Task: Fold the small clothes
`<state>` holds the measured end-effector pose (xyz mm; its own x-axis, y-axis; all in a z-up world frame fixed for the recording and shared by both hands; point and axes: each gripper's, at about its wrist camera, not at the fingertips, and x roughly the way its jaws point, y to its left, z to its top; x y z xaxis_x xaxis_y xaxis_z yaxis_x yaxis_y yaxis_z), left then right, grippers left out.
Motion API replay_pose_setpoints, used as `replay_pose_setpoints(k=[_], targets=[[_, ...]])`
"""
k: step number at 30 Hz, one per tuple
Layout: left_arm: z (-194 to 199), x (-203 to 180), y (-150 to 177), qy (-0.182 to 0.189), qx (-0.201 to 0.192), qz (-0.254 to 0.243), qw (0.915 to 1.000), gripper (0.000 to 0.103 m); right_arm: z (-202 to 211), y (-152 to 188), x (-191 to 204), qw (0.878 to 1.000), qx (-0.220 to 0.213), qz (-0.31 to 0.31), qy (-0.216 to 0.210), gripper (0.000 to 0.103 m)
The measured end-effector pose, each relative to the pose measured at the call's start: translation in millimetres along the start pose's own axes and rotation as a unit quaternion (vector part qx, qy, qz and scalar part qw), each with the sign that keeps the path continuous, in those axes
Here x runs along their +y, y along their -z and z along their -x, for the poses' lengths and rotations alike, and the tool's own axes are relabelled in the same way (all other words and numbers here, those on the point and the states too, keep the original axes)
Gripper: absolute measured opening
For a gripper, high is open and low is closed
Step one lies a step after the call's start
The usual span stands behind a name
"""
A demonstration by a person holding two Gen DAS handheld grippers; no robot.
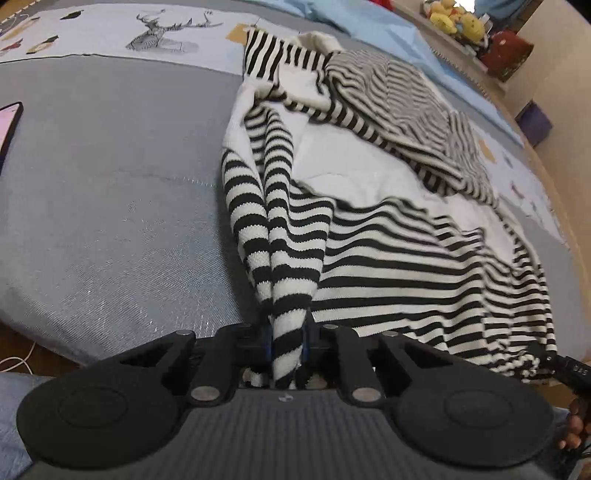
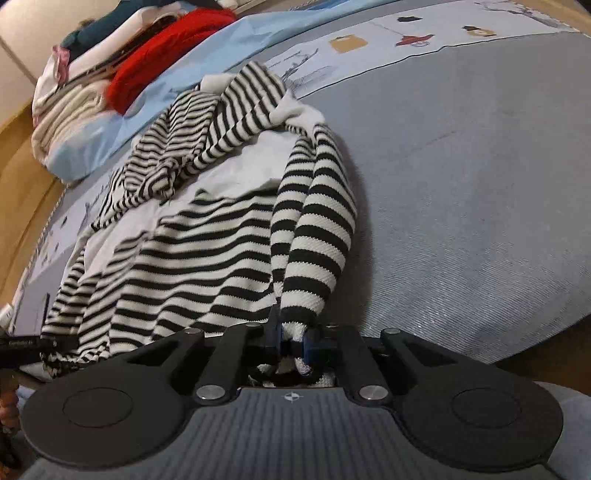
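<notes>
Both tongs are clenched on cloth: the left gripper (image 1: pixel 288 343) pinches a bunched fold of the black-and-white striped knit garment (image 1: pixel 388 258) between its blue-padded fingers, and the right gripper (image 2: pixel 293 341) pinches another gathered bit of the same striped knit (image 2: pixel 192 266), with stripes showing between and behind its pads. From each grip the garment runs away from the camera, a long striped sleeve rising in a ridge off the pinched fold, the broad striped body lying flat beside it and a crumpled finer-striped part at the far end. It lies spread on a grey woven bedspread (image 1: pixel 110 192), near its edge. Beyond the garment a pale printed band with a deer drawing (image 1: pixel 159 35) crosses the bedspread, and past that lies light blue bedding (image 2: pixel 177 74). Farther from the garment, a heap of red, white and teal folded clothes (image 2: pixel 122 62) sits on that bedding. Yellow soft toys (image 1: pixel 458 18) show beyond the garment's far end.
</notes>
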<state>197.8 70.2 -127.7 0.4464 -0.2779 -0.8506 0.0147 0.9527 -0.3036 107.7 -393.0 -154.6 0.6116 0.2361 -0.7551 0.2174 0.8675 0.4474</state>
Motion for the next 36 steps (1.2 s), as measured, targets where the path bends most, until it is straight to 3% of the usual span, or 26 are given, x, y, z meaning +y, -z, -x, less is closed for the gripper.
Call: replay_pose_setpoints(k=[5,9,14,19,24,28,31,32,33,34,35,36], targets=[[46.9,-12.9,12.9,0.019,-0.028,-0.029,0.9990,0.013,42.3,10.5,0.6,0.999,-0.029,-0.018,-0.011,0.008],[84.3,-15.7,47.8,0.030,-0.029,-0.058,0.9974,0.013,92.6,35.3,6.7,0.999,-0.037,-0.015,-0.025,0.008],[113.6,-3.1,97.0,0.051,-0.007,-0.033,0.9981,0.013,149.7,75.1,4.0,0.998,-0.030,-0.047,-0.042,0.008],[125.2,-2.2,87.8,0.061,-0.012,-0.020,0.9979,0.013,170.7,74.4,9.5,0.997,-0.032,-0.059,-0.048,0.008],[135.6,-12.3,19.8,0.087,-0.043,-0.028,0.9949,0.013,161.0,15.9,33.0,0.994,-0.060,-0.060,-0.066,0.008],[107.5,-26.3,-77.2,0.082,-0.050,-0.033,0.9948,0.013,119.8,-72.0,56.8,0.990,-0.084,-0.083,-0.071,0.008],[51.6,-38.0,-172.1,0.074,-0.044,-0.020,0.9960,0.015,67.9,-143.0,76.2,0.990,-0.100,-0.088,-0.056,0.008],[28.0,-38.2,-202.0,0.059,-0.042,-0.002,0.9973,0.025,45.5,-169.0,82.3,0.989,-0.106,-0.096,-0.045,0.009],[4.8,-35.3,-228.4,0.034,-0.039,0.028,0.9983,0.043,22.7,-191.5,84.4,0.987,-0.114,-0.109,-0.036,0.017],[-16.5,-31.0,-252.6,0.008,-0.032,0.055,0.9979,0.060,-1.8,-211.5,85.3,0.984,-0.123,-0.123,-0.033,0.032],[-31.4,-25.0,-267.2,-0.004,-0.027,0.080,0.9964,0.065,-26.1,-227.7,84.6,0.983,-0.127,-0.128,-0.025,0.042],[-40.8,-19.1,-276.4,-0.011,-0.037,0.098,0.9944,0.080,-43.0,-237.1,83.8,0.982,-0.123,-0.141,-0.008,0.059]])
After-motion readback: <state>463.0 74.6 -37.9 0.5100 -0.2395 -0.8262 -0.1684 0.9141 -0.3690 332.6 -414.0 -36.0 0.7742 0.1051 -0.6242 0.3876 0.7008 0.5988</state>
